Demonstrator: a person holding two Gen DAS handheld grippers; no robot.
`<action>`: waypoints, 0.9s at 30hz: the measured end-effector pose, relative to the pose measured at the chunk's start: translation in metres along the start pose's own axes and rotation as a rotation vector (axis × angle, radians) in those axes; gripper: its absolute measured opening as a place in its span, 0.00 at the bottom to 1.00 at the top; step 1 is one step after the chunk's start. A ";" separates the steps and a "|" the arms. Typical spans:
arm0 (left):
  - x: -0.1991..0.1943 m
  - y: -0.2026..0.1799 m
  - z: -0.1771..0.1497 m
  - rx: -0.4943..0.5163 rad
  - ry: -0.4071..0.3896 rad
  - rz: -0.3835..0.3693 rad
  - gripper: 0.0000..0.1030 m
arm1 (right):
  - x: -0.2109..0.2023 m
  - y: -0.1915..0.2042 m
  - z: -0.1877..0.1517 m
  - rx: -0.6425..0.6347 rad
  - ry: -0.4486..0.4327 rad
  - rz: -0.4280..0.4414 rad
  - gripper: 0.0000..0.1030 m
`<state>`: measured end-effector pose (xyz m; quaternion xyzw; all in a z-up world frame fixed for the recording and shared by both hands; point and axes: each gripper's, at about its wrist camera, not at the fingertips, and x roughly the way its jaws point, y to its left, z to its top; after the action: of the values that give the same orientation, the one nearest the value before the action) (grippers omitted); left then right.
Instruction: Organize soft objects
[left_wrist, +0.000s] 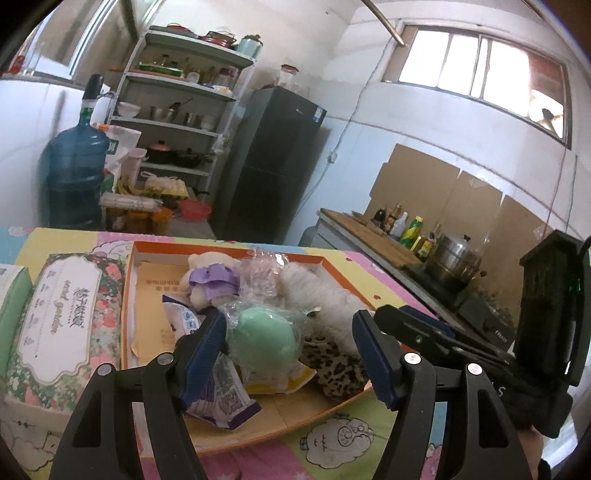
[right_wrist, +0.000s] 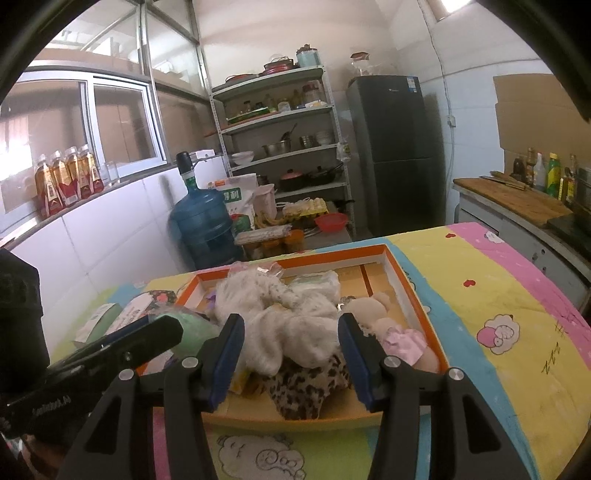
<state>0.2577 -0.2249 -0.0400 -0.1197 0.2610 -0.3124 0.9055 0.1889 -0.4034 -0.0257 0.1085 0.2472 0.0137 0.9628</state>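
Left wrist view, L to R: tissue pack (left_wrist: 62, 314) at table's left edge; orange tray (left_wrist: 127, 295) w/ plush toy (left_wrist: 212, 280), green ball (left_wrist: 264, 332), white fluffy cloth (left_wrist: 317, 291), leopard fabric (left_wrist: 332, 365). Left gripper (left_wrist: 288, 354) jaws apart, empty, over tray's near edge; right gripper (right_wrist: 291, 350) likewise parted, nothing held. Step, prob.: items gathered in tray; next needs picking a remaining piece. Cartoon-print table cover (right_wrist: 498, 295); kitchen w/ shelf rack (right_wrist: 280, 147), fridge (right_wrist: 395, 147).
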 end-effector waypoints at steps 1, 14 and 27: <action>-0.003 0.002 -0.001 -0.009 -0.002 0.005 0.70 | -0.002 0.001 -0.001 0.001 0.004 0.003 0.51; -0.030 0.013 -0.016 -0.051 0.011 0.031 0.70 | -0.024 0.017 -0.010 0.011 0.003 0.024 0.51; -0.046 0.021 -0.045 -0.025 0.079 0.069 0.72 | -0.044 0.038 -0.028 0.017 -0.005 0.035 0.51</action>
<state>0.2126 -0.1818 -0.0672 -0.1097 0.3045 -0.2823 0.9031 0.1379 -0.3639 -0.0204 0.1207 0.2430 0.0280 0.9621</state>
